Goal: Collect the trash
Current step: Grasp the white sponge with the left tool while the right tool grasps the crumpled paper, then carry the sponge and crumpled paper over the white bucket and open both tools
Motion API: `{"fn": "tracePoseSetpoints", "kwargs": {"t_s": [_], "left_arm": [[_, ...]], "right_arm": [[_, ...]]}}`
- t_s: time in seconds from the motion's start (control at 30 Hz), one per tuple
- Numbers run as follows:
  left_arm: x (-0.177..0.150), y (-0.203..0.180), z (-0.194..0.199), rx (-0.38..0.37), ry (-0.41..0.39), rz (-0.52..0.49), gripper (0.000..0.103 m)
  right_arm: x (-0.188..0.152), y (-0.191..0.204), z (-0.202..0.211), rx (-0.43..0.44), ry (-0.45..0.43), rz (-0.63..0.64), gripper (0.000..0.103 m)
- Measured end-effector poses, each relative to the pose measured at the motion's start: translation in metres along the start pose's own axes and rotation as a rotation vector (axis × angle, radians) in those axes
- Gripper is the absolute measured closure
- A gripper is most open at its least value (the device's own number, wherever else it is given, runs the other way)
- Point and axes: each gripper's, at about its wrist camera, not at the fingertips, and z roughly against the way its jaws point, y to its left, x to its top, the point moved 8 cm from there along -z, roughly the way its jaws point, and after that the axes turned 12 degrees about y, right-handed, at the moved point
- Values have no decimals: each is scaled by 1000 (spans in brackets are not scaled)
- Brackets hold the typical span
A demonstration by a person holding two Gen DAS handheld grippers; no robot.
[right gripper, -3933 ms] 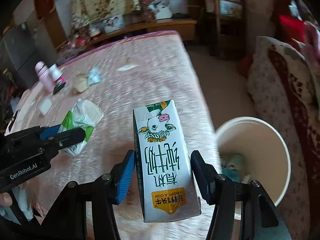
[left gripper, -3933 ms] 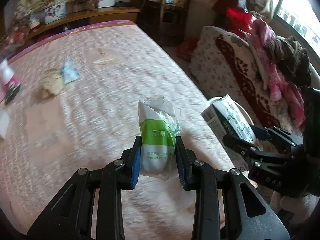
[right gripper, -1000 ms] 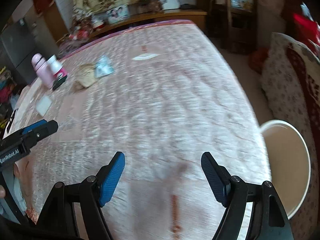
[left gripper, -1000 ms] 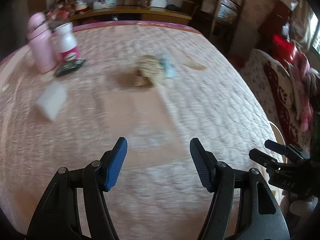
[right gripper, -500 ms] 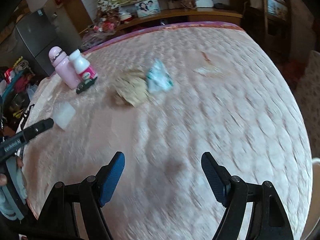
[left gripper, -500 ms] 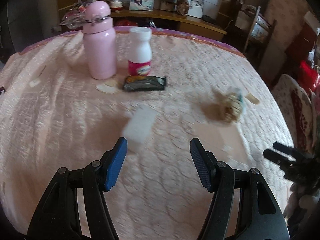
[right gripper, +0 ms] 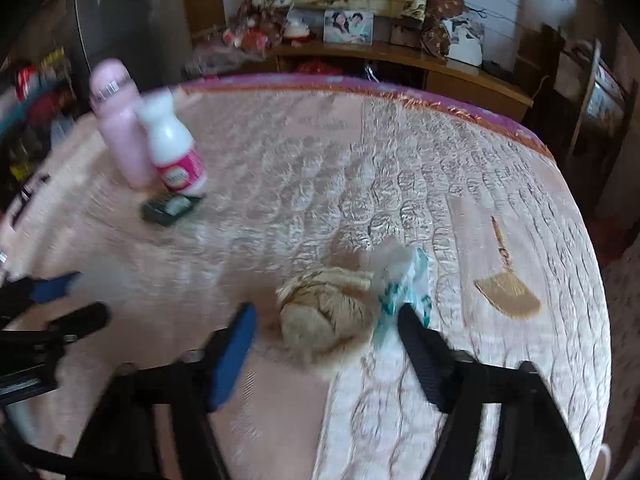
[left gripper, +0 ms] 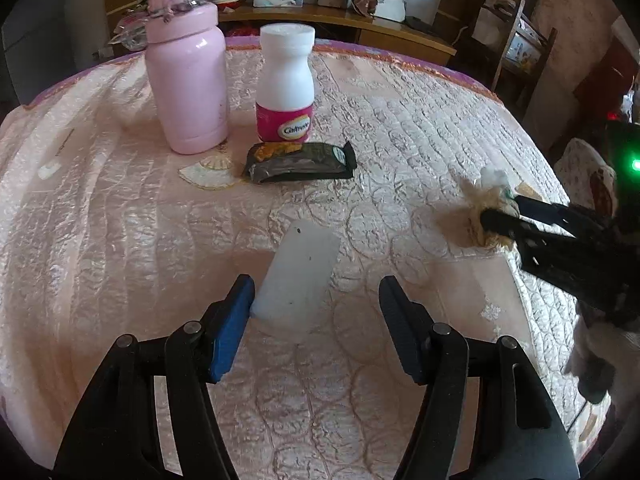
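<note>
1. The bed (left gripper: 400, 128) has a pink quilted cover; behind it is a wooden shelf (left gripper: 360, 24) with a photo.
2. On the bed stand a pink bottle (left gripper: 186, 72) and a white bottle (left gripper: 286, 84), with a dark wrapper (left gripper: 300, 162) beside them.
3. The left gripper (left gripper: 316, 312) is released over a white piece (left gripper: 298, 272); before, it held a green packet.
4. The right gripper (right gripper: 324, 344) is released around a crumpled paper ball (right gripper: 324, 312); its milk carton is gone.
5. The right view is blurred.
</note>
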Motion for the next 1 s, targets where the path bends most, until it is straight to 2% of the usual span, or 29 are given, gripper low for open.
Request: {"fn": "tracePoseSetpoints", "kwargs": {"t_s": [0.03, 0.1, 0.13, 0.2, 0.33, 0.57, 0.77, 1.0], "left_arm": [[0, 1, -1, -1, 0, 1, 64], [-1, 6, -1, 19, -4, 10, 75], [-2, 7, 0, -1, -5, 15, 77], [-4, 13, 3, -46, 0, 45, 79], [-13, 12, 13, -76, -9, 65, 80], [-38, -22, 36, -108, -31, 23, 80], [-59, -69, 42, -132, -16, -39, 80], [-77, -129, 49, -128, -23, -132, 80]], "right_arm": [[-1, -4, -2, -11, -1, 4, 58], [0, -2, -6, 27, -6, 2, 70], [-1, -2, -5, 44, -6, -10, 71], [-7, -2, 4, 92, -23, -23, 72], [-27, -1, 23, 204, -33, -52, 72], [-78, 1, 53, 326, -30, -83, 72], [-121, -6, 72, 305, -29, -81, 72], [-165, -44, 100, 242, -44, -140, 72]]}}
